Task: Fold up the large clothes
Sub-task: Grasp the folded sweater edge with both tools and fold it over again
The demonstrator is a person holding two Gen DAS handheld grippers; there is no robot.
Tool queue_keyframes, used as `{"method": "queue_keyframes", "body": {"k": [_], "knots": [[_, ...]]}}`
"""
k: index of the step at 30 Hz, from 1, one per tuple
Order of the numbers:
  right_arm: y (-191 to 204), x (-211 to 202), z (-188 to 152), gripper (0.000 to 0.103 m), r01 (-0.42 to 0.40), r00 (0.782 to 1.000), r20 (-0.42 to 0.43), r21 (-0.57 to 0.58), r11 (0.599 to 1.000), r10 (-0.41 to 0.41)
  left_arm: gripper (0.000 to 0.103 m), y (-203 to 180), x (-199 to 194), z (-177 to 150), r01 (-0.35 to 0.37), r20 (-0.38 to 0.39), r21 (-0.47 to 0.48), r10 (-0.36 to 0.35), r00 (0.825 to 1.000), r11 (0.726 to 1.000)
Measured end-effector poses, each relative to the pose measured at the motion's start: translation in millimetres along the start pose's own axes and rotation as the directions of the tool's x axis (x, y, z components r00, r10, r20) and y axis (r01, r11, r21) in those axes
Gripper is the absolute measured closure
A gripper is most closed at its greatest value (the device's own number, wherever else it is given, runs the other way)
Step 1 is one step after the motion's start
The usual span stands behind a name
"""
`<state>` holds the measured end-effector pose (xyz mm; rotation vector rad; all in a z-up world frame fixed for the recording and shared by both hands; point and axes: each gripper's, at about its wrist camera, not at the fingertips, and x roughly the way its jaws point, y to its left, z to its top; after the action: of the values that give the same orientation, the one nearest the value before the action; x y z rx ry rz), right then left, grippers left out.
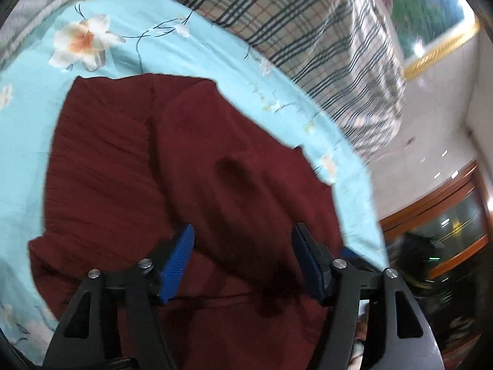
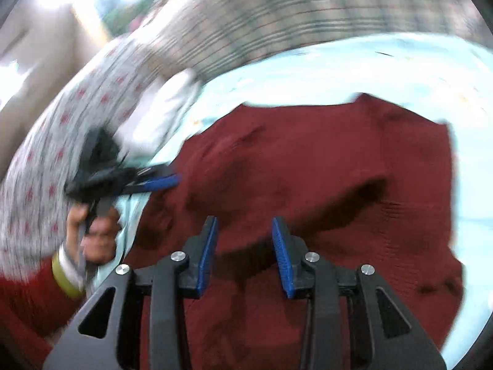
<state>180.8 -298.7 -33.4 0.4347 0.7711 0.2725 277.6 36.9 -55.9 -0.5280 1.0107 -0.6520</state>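
Observation:
A dark red knitted garment (image 1: pixel 129 166) lies rumpled and partly folded on a light blue floral bedsheet (image 1: pixel 27 117). It also shows in the right wrist view (image 2: pixel 308 154). My left gripper (image 1: pixel 243 234) is open, its blue pads (image 1: pixel 180 256) apart just above the cloth, holding nothing. It also shows from the side in the right wrist view (image 2: pixel 166 180), at the garment's left edge. My right gripper (image 2: pixel 245 225) is open above the garment's near part, with nothing between its pads. The right wrist view is blurred by motion.
A plaid blanket (image 1: pixel 292 24) lies along the far side of the bed (image 2: pixel 416 71). A grey patterned cover (image 2: pixel 61 129) lies at the left. A wooden cabinet (image 1: pixel 446 215) and a framed picture (image 1: pixel 431 15) stand beyond the bed's right edge.

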Motion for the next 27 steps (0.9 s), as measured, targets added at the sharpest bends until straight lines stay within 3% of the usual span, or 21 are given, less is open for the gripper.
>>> {"method": "queue_keyframes", "body": {"k": [3,7,9,11,12,14,16,18,20,22,27], "knots": [[-25.1,0.4,8.0,0.065,0.037,0.999,0.017,0.143,0.989,-0.040,0.032,-5.3,9.5,9.9,-0.012,-0.018,-0.010,0.012,1.000,1.000],[-31.0,16.6,16.3,0.065,0.012,1.000,-0.002,0.224,0.974,-0.012,0.037,-1.8,28.6,16.7,-0.047,-0.048,-0.020,0.046,0.998,0.999],[-29.6,25.3,16.0,0.065,0.010,1.000,-0.025,0.247,0.969,-0.004,0.049,1.3,34.4,16.5,-0.042,-0.054,-0.024,0.041,0.998,0.999],[-28.9,33.6,13.5,0.066,0.011,0.999,-0.042,0.258,0.966,0.000,0.084,2.2,40.4,14.6,-0.039,-0.068,-0.009,0.039,0.997,0.999],[-26.9,36.7,13.4,0.074,0.014,0.999,-0.046,0.256,0.966,-0.002,0.094,2.2,43.0,13.2,-0.040,-0.071,0.000,0.040,0.997,0.999],[-22.1,34.4,15.2,0.099,-0.005,1.000,-0.027,0.245,0.970,0.012,0.097,-0.4,39.9,11.6,-0.049,-0.050,0.033,0.051,0.997,0.998],[-16.7,19.2,20.1,0.099,-0.067,0.997,0.055,0.229,0.971,0.056,0.097,-8.9,20.9,12.2,-0.029,0.026,0.074,0.027,0.999,0.997],[-13.8,-4.9,24.4,0.099,-0.147,0.979,0.169,0.201,0.969,0.113,0.097,-13.8,-0.5,12.0,0.003,0.103,0.097,-0.013,0.995,0.995],[-16.1,-20.3,22.4,0.099,-0.150,0.969,0.221,0.182,0.972,0.108,0.098,-11.9,-15.6,9.5,0.019,0.158,0.102,-0.035,0.987,0.995],[-22.6,-18.5,14.0,0.099,-0.093,0.980,0.192,0.178,0.980,0.058,0.098,-3.0,-17.8,5.7,0.028,0.169,0.085,-0.042,0.985,0.996],[-40.2,5.5,-11.0,0.099,-0.055,0.994,0.110,0.233,0.971,0.029,0.098,14.4,2.7,-11.7,0.042,0.134,0.055,-0.049,0.990,0.998]]}}
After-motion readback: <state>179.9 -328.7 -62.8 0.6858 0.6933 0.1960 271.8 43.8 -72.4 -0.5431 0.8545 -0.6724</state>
